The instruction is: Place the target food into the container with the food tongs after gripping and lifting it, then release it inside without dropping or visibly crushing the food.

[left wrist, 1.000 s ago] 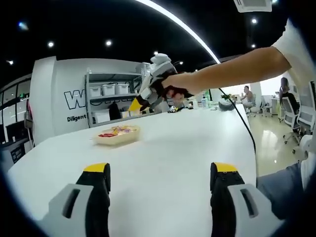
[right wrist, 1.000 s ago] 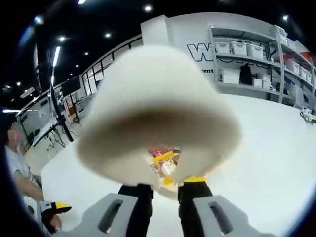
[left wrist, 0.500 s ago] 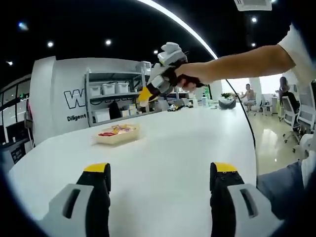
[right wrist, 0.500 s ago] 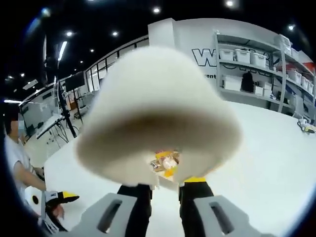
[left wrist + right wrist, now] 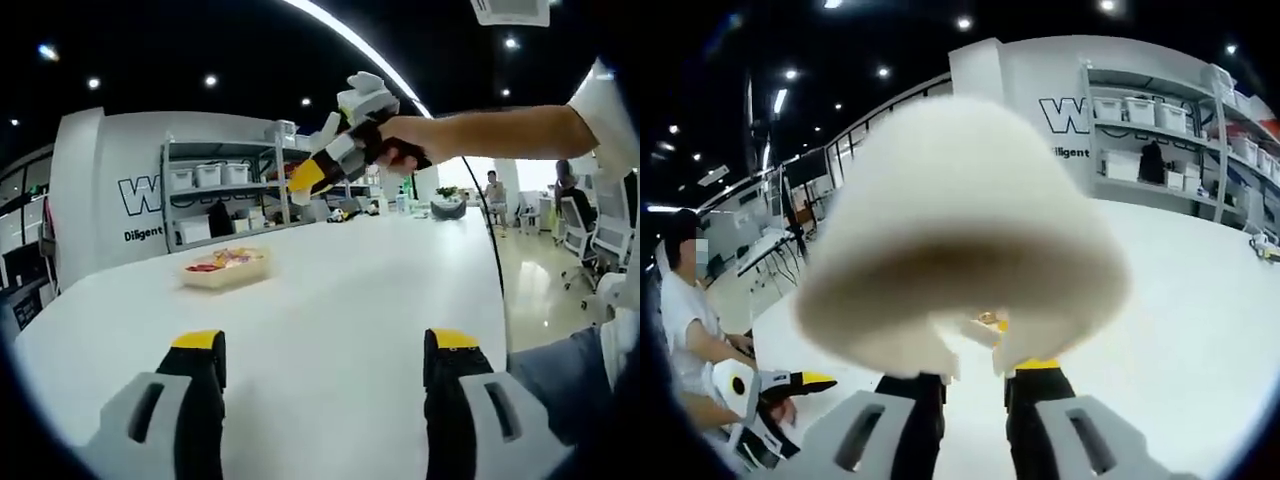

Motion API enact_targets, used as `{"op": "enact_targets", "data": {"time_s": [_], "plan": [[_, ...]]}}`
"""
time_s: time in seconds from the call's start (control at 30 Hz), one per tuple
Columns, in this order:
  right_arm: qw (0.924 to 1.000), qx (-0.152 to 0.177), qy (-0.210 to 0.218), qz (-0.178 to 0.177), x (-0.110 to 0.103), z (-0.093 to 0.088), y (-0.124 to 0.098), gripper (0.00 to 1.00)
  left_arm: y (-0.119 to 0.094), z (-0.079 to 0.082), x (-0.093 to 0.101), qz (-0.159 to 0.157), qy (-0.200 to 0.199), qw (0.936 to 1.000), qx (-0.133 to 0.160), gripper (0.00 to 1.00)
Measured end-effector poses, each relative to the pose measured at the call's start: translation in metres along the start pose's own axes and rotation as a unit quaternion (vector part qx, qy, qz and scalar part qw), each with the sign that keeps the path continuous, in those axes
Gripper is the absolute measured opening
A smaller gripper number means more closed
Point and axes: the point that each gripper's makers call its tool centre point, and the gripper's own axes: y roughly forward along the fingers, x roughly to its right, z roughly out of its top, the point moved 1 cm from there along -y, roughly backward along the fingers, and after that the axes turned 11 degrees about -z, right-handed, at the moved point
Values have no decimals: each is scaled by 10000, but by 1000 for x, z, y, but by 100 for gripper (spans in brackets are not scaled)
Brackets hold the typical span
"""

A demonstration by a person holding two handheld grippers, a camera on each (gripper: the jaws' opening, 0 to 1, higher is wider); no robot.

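Gripping a white steamed bun [image 5: 960, 235] at twelve o'clock, right gripper [image 5: 975, 375] raised above the white table [image 5: 330, 300]; left gripper [image 5: 325, 345] wide, tray of food [image 5: 222, 268] at eleven o'clock.

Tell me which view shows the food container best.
The left gripper view: the shallow pale container sits in full on the white table, with red and yellow food inside. In the right gripper view a large blurred white object held at that tool covers the middle, leaving just a yellowish scrap beneath it.
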Motion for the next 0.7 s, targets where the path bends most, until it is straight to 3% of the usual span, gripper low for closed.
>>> {"op": "enact_targets", "data": {"time_s": [0.27, 0.53, 0.7], "plan": [[9997, 0, 96, 203, -8, -14, -15, 16, 1, 1, 4, -122, -159, 9998, 29, 77], [9995, 48, 177, 258, -8, -16, -31, 17, 1, 0, 4, -164, -213, 9996, -11, 77], [9997, 85, -3, 234, -9, -29, -42, 18, 0, 0, 4, -226, -274, 9994, 10, 74]]}}
